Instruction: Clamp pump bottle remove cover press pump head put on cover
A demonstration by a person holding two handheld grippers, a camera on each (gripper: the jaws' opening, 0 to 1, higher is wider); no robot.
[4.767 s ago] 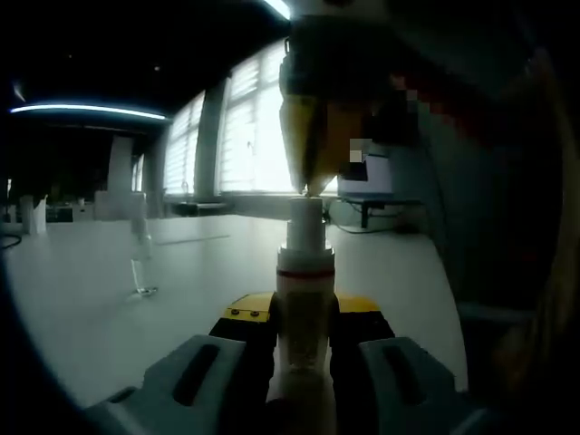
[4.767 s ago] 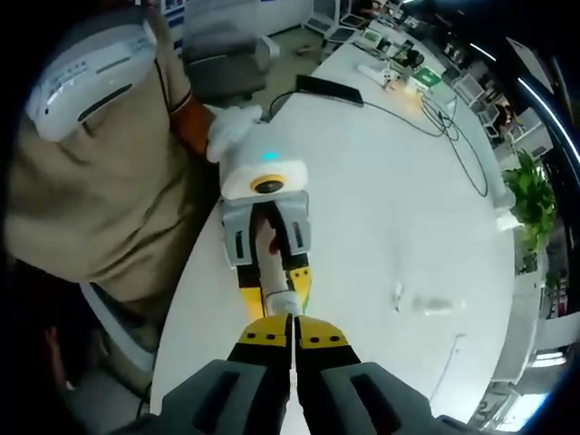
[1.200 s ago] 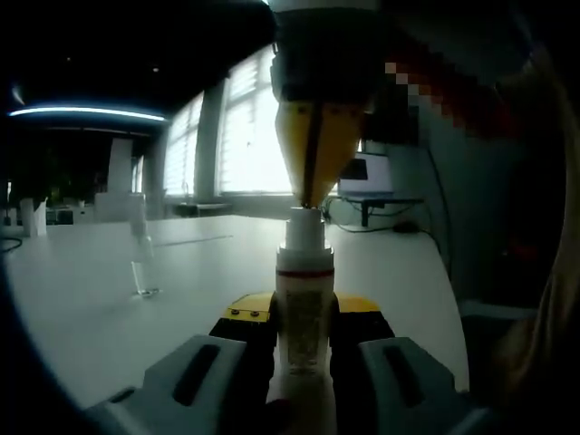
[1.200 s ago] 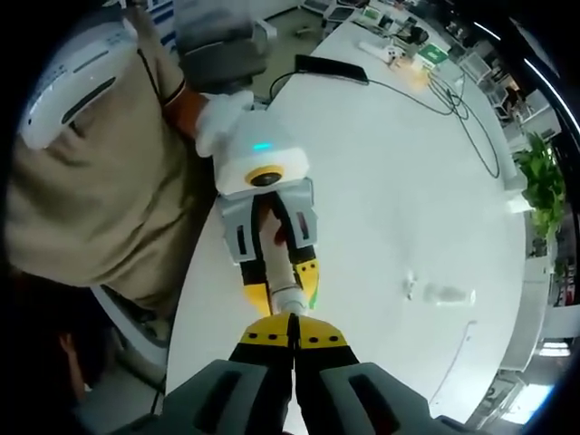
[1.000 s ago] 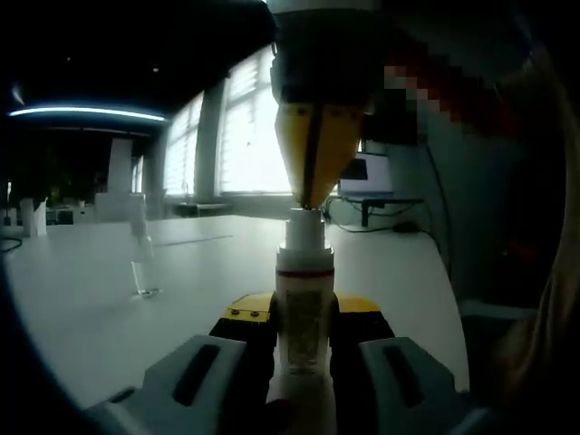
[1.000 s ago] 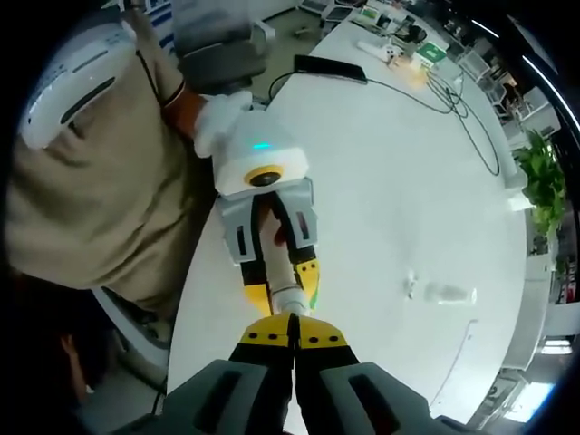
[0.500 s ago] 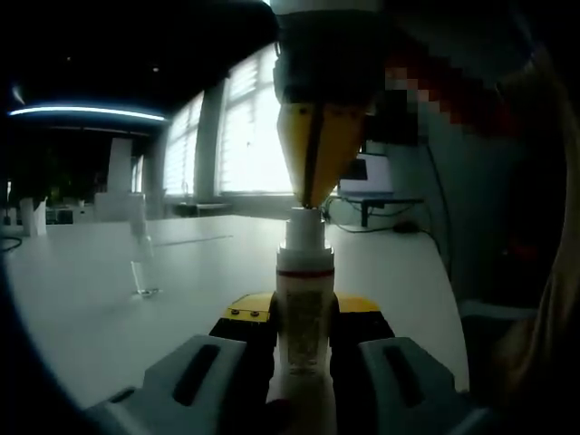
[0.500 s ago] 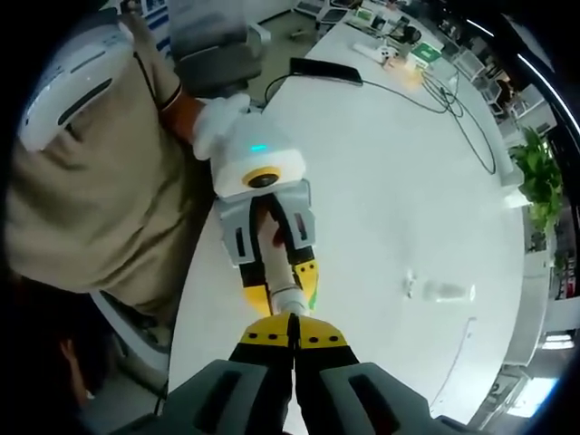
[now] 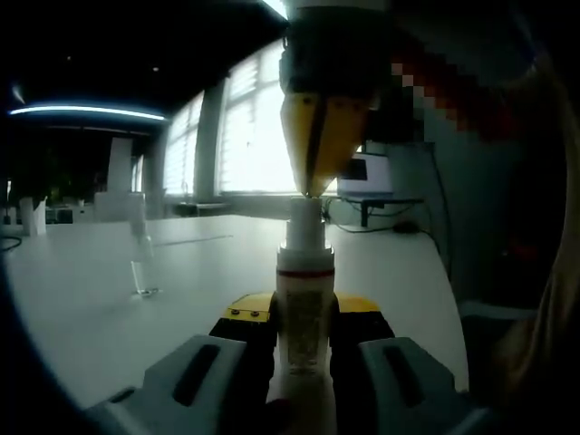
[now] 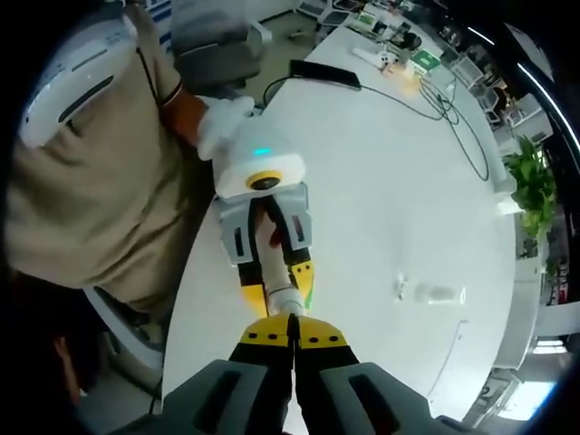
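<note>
Left gripper (image 9: 304,349) jaws are clamped on the pump bottle (image 9: 304,317), which stands upright between its yellow-tipped fingers (image 9: 243,313) over the white table (image 9: 208,272) — bottle body pale with a red band under the white pump head (image 9: 305,231). Right gripper (image 9: 319,159) comes down from the top of the left gripper view, jaws pressed together with no gap, yellow tips meeting right at the top of the pump head; touching or just above it, hard to tell. In the right gripper view the same setup is seen from above: right gripper (image 10: 293,340) jaws closed flat against each other, nothing between them, tips over the pump head (image 10: 284,304), and the left gripper (image 10: 267,240) below holding the pump bottle (image 10: 272,263) near the table (image 10: 381,199) edge. The clear cover (image 9: 140,263) stands upright on the table well apart from the bottle, off to the left in the left gripper view; in the right gripper view it is the small clear cover (image 10: 433,294) out on the tabletop. Person in a tan top (image 10: 82,190) at the table edge, white-gloved hand (image 10: 225,122) on the left gripper. Black cables (image 10: 390,91) across the far table, green plant (image 10: 528,186) past its edge — bright windows (image 9: 245,136) behind in the left gripper view.
</note>
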